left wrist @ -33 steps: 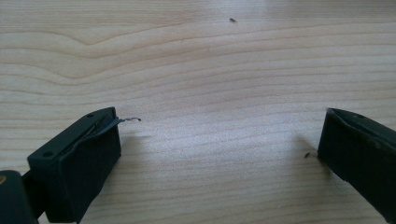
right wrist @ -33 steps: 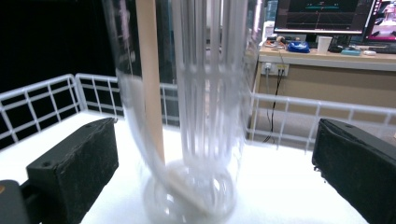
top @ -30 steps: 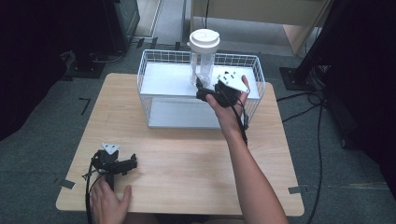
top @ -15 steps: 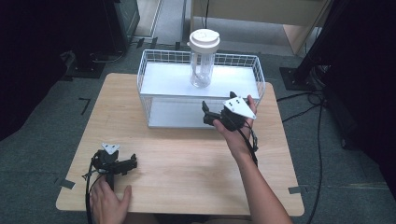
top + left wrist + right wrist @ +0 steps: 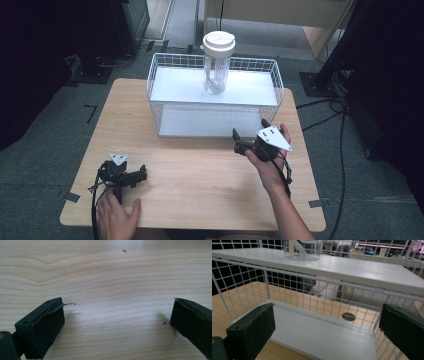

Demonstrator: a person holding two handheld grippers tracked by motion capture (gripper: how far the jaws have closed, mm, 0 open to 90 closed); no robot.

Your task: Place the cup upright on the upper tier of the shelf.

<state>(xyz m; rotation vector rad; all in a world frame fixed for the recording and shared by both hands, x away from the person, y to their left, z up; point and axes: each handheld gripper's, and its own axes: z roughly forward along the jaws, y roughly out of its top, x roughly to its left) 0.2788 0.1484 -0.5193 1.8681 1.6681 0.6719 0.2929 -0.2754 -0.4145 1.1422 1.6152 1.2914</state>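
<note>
A clear jar with a white lid stands upright on the top shelf of a white wire rack; its base shows in the right gripper view. My right gripper is held just in front of the rack's right front corner, open and empty, facing the rack's lower shelf. My left gripper lies on the wooden table near the front left, open, with bare wood between its jaws. A hand rests just behind it.
The rack takes up the back half of the table. Dark floor, cables and stands surround the table. A wide stretch of wood lies between the two grippers.
My right gripper has let go of the jar on the top shelf and drawn back and down toward the table's near right. The left gripper has stayed put.
</note>
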